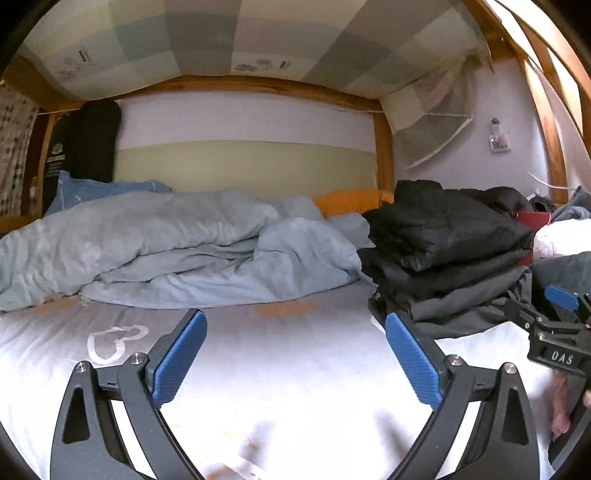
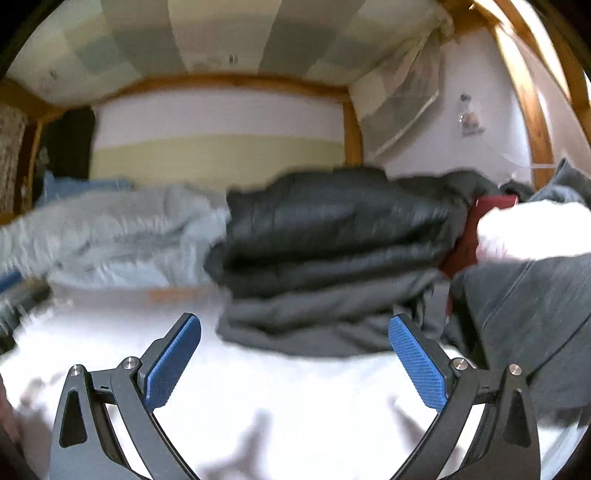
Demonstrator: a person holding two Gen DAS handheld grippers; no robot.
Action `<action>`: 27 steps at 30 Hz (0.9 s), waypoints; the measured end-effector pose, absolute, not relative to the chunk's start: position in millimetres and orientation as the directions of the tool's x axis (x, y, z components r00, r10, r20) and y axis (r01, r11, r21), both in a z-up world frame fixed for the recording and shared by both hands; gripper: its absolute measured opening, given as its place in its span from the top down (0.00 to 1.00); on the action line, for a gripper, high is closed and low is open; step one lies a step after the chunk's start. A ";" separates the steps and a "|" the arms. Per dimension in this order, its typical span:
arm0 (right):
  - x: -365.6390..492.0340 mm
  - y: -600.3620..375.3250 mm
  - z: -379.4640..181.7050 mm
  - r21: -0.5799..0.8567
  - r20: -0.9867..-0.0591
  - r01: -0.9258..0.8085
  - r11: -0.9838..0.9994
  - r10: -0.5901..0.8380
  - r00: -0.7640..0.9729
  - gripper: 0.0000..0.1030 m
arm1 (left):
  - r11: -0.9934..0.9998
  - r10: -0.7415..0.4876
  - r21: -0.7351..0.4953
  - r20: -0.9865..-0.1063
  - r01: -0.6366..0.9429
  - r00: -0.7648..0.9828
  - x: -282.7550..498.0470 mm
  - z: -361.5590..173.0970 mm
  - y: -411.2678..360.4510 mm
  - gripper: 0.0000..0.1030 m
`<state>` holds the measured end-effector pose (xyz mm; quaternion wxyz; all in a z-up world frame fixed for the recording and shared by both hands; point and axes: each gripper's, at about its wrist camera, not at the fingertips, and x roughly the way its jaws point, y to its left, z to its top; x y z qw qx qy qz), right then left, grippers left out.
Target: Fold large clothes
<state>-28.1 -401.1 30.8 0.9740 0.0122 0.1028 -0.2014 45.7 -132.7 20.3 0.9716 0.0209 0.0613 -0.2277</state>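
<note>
a white sheet (image 1: 303, 369) fills the lower half of both views, printed with a pale heart outline at lower left of the left wrist view and faint orange patches further up. across the middle left lies a rumpled light blue duvet (image 1: 166, 247), with a blue pillow (image 1: 96, 190) behind it at the left and an orange pillow (image 1: 349, 199) peeking out near centre. a wooden bed frame (image 1: 384, 147) boxes in the far end, and a checked cloth (image 1: 221, 33) stretches across the top of the frame like a ceiling. at centre right sits the stack of dark clothes (image 1: 443, 251) – black quilted jackets on top, grey pieces beneath, the lowest spilling onto the sheet; in the right wrist view this stack (image 2: 325, 258) fills the middle, blurred. something red (image 2: 476, 221) and something white (image 2: 532, 229) lie just right of it, with grey fabric (image 2: 535, 325) at the right edge. the left gripper (image 1: 295, 354) hangs over bare sheet at the bottom centre, jaws spread wide, nothing between the blue pads (image 1: 181, 358). the right gripper (image 2: 295, 362) is likewise spread wide and empty – its right pad (image 2: 417, 362) stands in front of the stack's lower edge; whether it touches the cloth cannot be told. it also shows at the right edge of the left wrist view (image 1: 561, 317), a hand (image 1: 561, 410) beneath it.
</note>
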 end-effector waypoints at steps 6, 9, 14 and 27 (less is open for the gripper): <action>-34.3 -403.3 31.4 0.002 -0.170 0.390 0.921 -0.384 0.908 0.00 | 0.906 -0.411 0.058 -0.130 0.420 0.903 40.6 17.6 -139.4 0.00; -33.2 -402.1 31.9 -0.009 -0.170 0.401 0.916 -0.396 0.902 0.00 | 0.909 -0.403 0.079 -0.086 0.410 0.911 30.5 19.0 -138.9 0.00; -40.1 -401.8 31.8 0.007 -0.152 0.407 0.914 -0.401 0.903 0.00 | 0.909 -0.398 0.101 -0.070 0.403 0.915 27.7 20.5 -142.2 0.00; -38.7 -397.3 31.0 -0.006 -0.158 0.398 0.918 -0.393 0.906 0.00 | 0.921 -0.375 0.083 -0.068 0.379 0.925 30.2 20.5 -140.5 0.00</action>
